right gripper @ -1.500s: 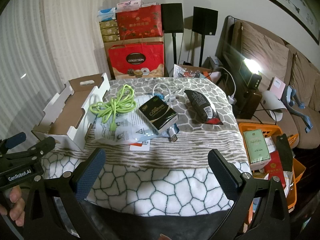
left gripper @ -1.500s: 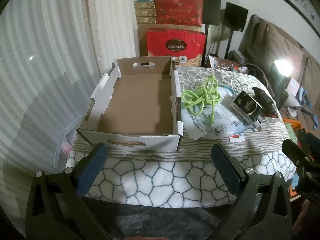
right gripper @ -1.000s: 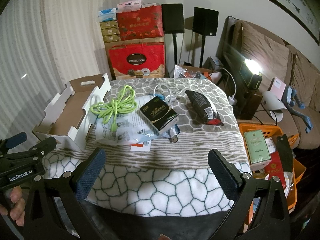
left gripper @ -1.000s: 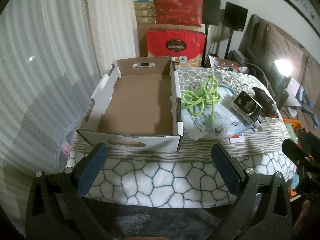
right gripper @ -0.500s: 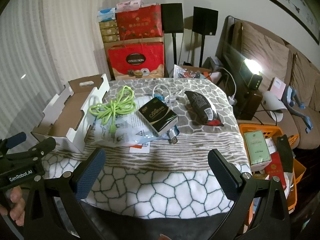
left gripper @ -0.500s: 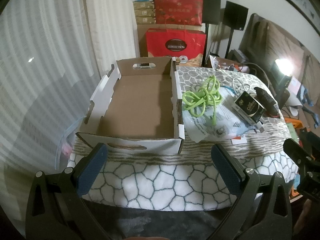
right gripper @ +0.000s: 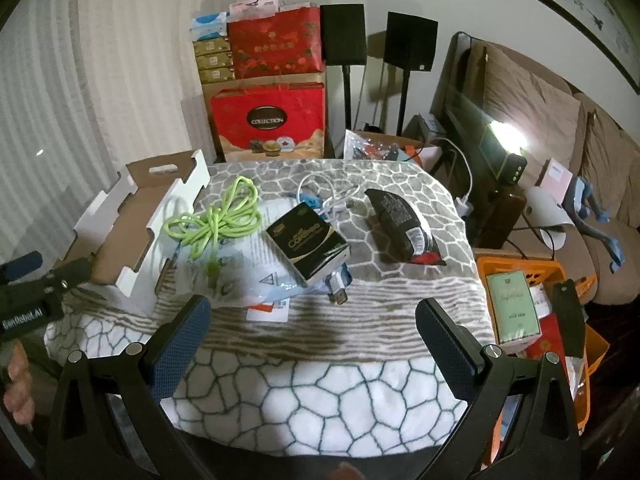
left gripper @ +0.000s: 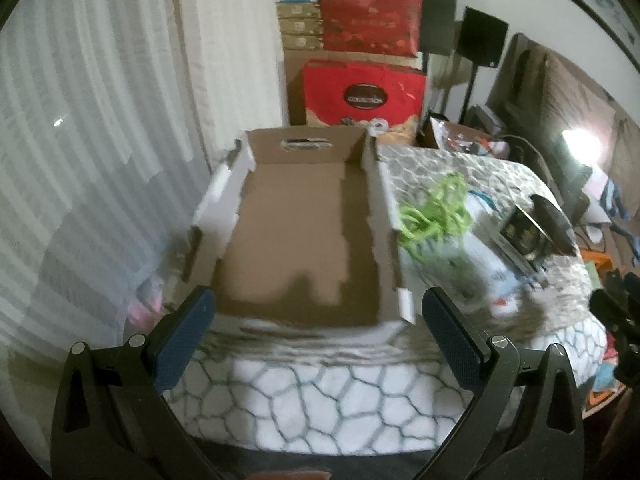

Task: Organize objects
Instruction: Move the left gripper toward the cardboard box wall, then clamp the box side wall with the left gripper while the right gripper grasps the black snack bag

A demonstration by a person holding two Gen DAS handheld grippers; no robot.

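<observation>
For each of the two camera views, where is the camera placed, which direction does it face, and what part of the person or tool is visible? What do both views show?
Left wrist: sits on the left gripper, faces the empty cardboard box; shows its own open fingers, the right gripper at the right edge.
Right wrist: sits on the right gripper, faces the black box and green cord; shows its open fingers, plus the left gripper and a hand at the left edge.
Shared: cardboard box, green cord, black box, patterned blanket, red gift bag.
</observation>
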